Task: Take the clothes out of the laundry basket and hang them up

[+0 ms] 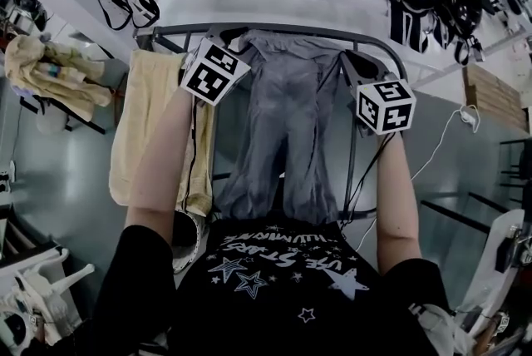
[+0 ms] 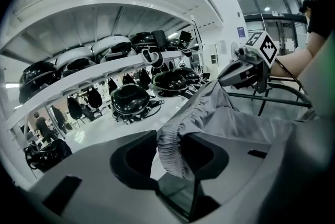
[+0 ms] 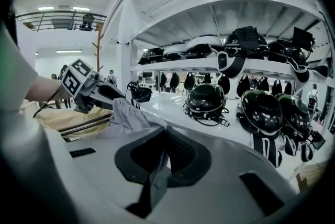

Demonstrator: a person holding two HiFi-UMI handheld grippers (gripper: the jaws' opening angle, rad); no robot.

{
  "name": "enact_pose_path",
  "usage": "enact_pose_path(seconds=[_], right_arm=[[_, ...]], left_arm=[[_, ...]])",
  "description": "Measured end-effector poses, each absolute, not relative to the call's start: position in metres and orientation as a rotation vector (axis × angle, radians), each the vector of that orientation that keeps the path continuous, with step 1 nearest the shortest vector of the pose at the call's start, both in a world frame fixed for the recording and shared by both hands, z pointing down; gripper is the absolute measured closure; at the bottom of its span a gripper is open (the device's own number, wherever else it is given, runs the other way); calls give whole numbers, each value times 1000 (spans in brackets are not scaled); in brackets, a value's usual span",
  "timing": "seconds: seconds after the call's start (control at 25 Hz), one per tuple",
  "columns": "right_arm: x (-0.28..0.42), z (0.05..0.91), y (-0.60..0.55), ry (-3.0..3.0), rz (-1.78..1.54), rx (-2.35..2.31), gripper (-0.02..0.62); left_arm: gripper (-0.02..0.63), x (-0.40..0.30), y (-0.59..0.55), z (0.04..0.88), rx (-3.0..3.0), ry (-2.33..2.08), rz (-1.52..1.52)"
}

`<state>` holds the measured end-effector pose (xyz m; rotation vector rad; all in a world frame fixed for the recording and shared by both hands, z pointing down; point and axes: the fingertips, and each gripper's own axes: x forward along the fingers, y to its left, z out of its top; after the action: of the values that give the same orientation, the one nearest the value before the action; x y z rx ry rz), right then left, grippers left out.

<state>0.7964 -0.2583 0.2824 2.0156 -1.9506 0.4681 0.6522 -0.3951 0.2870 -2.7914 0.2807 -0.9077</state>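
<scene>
Head view steeply down over rack (image 1: 166, 32), gripper views close, facing helmet shelves (image 2: 104, 68) (image 3: 246, 66), all sharing trousers (image 1: 283, 121) (image 2: 230, 118) (image 3: 131, 115)

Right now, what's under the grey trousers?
The drying rack's top rail runs under the grey trousers; it shows either side, but the stretch beneath the waistband is covered. Whatever lies behind the hanging legs is hidden too.

the left forearm (image 1: 158, 171) and right forearm (image 1: 397, 196) are reaching forward side by side, both bare. the left gripper (image 2: 170, 160) is holding its jaws apart, with the waistband of the grey trousers (image 1: 283, 121) hanging loose between them. the right gripper (image 3: 159, 160) is pinching that waistband, jaws closed together. both grippers are pointing forward and slightly downward.
</scene>
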Motion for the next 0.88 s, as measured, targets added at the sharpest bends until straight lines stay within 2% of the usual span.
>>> enact_pose_path(seconds=[0.24,0.48,0.88], right_arm=[[788,298,-250,-1912,498,1982,571],[777,296,-238,-1899,506,1991,479],[751,259,-207,-1883,426,2076,474]], left_arm=[[385,647,-388,299,-2783,259,-957],[364,639,-380,289,-2798,269,-906],[359,612,-352,253,-2816,290,-764]])
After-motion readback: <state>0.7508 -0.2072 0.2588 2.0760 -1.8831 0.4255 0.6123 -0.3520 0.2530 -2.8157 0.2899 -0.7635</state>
